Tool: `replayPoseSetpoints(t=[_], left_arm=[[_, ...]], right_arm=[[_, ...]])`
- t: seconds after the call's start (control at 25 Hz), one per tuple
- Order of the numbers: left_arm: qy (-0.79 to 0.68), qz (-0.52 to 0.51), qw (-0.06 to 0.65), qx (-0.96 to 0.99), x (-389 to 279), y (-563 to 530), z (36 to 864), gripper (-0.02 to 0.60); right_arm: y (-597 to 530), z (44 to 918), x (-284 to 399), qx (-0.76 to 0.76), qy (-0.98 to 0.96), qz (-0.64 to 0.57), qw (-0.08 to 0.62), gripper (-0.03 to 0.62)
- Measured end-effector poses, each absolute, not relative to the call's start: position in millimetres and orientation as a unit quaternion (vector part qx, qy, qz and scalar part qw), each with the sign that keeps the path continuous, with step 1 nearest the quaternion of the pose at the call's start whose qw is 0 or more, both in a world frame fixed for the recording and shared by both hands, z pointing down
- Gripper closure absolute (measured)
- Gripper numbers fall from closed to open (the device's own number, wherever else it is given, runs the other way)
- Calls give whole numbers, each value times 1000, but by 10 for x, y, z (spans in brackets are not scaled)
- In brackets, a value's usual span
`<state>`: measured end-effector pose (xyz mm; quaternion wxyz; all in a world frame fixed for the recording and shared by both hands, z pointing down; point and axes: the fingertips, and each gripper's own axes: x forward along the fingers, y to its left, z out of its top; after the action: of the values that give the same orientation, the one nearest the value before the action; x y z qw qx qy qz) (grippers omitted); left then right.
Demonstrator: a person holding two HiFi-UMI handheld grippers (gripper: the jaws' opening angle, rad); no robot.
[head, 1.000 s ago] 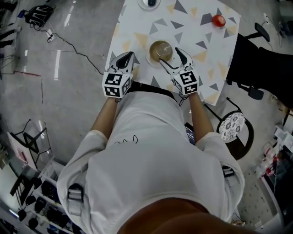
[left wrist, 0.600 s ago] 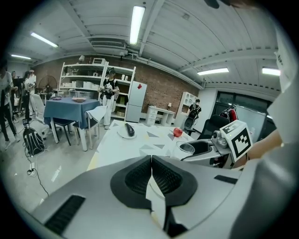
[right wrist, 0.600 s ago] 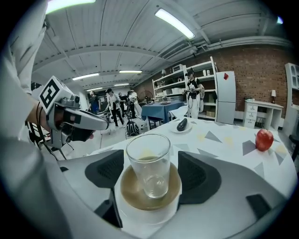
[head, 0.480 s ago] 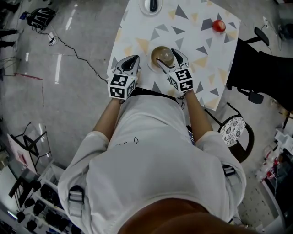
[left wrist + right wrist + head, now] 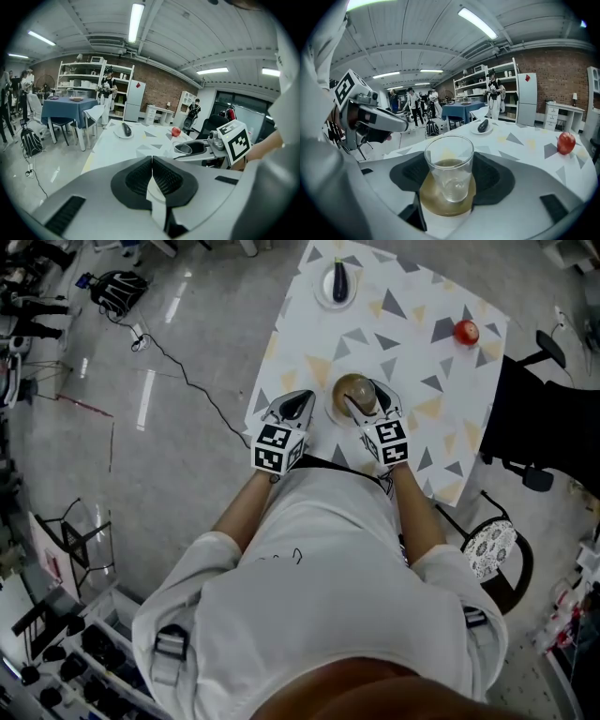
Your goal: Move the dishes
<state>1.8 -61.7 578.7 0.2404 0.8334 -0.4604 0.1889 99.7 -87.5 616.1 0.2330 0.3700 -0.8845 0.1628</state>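
- Closing in on a clear glass [image 5: 449,168], the right gripper [image 5: 364,393] has its jaws on either side of it. They have just been narrowing, and no gap shows between the dark pads and the glass wall.
- Left gripper [image 5: 152,158]: jaws pressed together with nothing between them, held over the table's near edge, just left of the glass.
- The glass is a plain, straight-sided tumbler. It stands upright on a round brown saucer [image 5: 431,199] close to the near edge of the table, in front of the person.
- A white plate [image 5: 323,298] at the far edge holds a dark aubergine [image 5: 339,281].
- A red round fruit [image 5: 466,332] lies alone near the far right corner.
- The table [image 5: 412,343] is white with grey and yellow triangles.
- Around it are a glossy grey floor [image 5: 141,474], a black chair [image 5: 544,418] to the right and a patterned round stool [image 5: 487,545].
- Farther off stand a blue-clothed table [image 5: 65,105], white shelves [image 5: 480,82], a brick wall and several people.
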Motion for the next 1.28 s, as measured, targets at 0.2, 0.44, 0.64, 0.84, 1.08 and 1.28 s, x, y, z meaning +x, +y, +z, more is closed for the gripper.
replayPoseSetpoints(t=[0.2,0.44,0.64,0.84,1.08,1.28], left_arm=[[-464,187,238,833,0,-628,5747,560],[-465,180,228,836,26,-695,5676,560],[-457,174,222,844,96,-728,5620,560],[-450,174,214,850,39,-775,5506,560],[-442,162,210,857,197,-903,5443,560],[-415,162,206,871,446,-1007,5425,560]], right_arm=[[-839,6058,975,367,-889,162,223,319],[-828,5824,950,366,-896,141,209,321],[-808,5626,1014,377,-897,133,192,321],[-847,5403,928,385,-898,131,166,321],[-946,5081,1074,397,-900,114,140,321],[-1014,4933,1338,429,-887,101,137,321]])
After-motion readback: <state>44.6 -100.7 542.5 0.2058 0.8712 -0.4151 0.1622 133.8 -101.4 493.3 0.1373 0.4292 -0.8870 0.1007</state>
